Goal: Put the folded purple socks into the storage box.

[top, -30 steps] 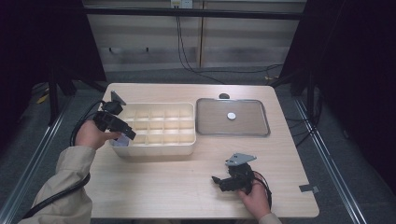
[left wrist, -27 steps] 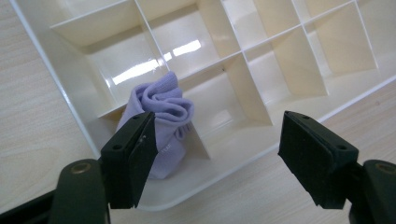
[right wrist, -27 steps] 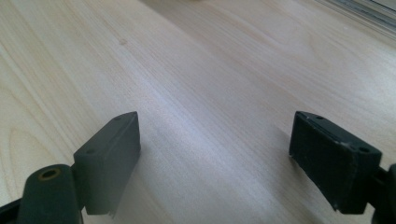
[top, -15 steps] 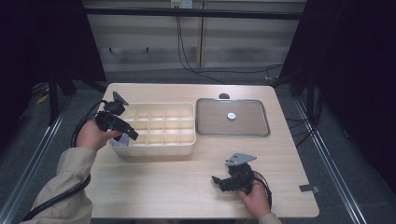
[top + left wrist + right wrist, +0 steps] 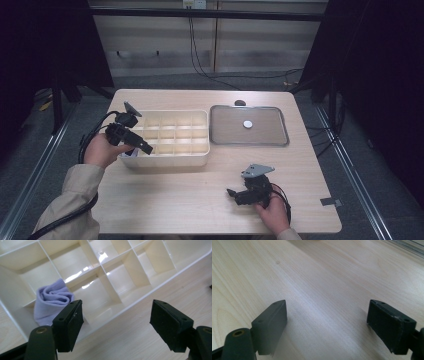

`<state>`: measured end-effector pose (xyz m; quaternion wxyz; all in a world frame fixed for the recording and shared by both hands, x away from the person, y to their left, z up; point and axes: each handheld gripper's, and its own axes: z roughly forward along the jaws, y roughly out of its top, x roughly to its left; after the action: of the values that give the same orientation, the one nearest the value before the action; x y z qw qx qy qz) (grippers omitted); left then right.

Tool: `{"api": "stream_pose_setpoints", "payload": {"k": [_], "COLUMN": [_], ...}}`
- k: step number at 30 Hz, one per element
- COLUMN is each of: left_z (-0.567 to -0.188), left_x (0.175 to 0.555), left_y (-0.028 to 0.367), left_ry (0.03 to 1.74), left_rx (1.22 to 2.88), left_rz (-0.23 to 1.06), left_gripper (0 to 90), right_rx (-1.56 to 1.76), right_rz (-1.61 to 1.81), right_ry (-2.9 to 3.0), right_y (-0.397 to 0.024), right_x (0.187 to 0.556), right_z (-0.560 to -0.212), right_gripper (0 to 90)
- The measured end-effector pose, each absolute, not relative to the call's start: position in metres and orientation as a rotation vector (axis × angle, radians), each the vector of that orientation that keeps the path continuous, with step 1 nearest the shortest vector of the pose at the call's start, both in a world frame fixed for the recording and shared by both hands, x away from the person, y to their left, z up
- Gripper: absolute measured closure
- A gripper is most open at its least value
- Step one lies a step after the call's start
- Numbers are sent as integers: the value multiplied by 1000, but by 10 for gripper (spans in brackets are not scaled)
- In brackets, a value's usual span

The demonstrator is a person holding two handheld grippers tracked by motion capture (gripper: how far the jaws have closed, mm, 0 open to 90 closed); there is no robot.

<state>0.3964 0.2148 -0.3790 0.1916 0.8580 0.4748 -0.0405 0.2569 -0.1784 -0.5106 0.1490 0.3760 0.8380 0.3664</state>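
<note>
A cream box (image 5: 170, 159) split into several compartments stands left of the table's centre. A rolled lavender sock (image 5: 51, 301) lies in its near-left corner compartment, and a small patch of the sock (image 5: 131, 154) is visible from above. My left gripper (image 5: 145, 148) hovers over that corner. Its jaws are open and hold nothing, and in its own view the gripper (image 5: 116, 315) looks down on the box dividers (image 5: 110, 287) and the bare wood beside them. My right gripper (image 5: 232, 194) rests low at the near right of the table. In its own view the gripper (image 5: 327, 315) stands open over plain wood.
A shallow metal tray (image 5: 250, 144) lies right of the box with a small white disc (image 5: 247, 124) in it. A dark round knob (image 5: 240, 103) sits near the table's far edge. Bare wood stretches between the box and the right hand. Cables trail from both grippers.
The left gripper has drifted slightly toward the box's near edge. The right hand has stayed where it was.
</note>
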Motion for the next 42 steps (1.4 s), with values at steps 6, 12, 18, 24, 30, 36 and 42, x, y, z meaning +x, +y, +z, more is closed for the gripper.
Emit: {"api": "stream_pose_setpoints", "payload": {"k": [6,12,18,24,30,36,42], "left_z": [-381,-382,-383,-384,-384,-388,-393], "left_x": [389,383,377,371,364,358,350], "left_y": [207,200,195,190,184,177,171], "left_ry": [1283,1261,1226,1193,1138,1111,1078], "left_rx": [2426,2426,2431,2432,2446,2440,2444], "left_rz": [-121,-131,-145,-151,-161,-177,-188], "left_gripper": [261,261,261,264,264,264,263], "right_rx": [1077,1077,1077,1077,1077,1077,1077], "right_rz": [1052,1051,1052,1051,1051,1051,1051], "right_ry": [2412,2412,2412,2411,2412,2412,2412], "right_y": [-179,-179,-179,-179,-179,-179,-179], "right_x": [257,257,257,257,257,257,257], "right_z": [-511,-511,-511,-511,-511,-511,-511], "right_gripper": [161,161,161,161,161,161,161]}}
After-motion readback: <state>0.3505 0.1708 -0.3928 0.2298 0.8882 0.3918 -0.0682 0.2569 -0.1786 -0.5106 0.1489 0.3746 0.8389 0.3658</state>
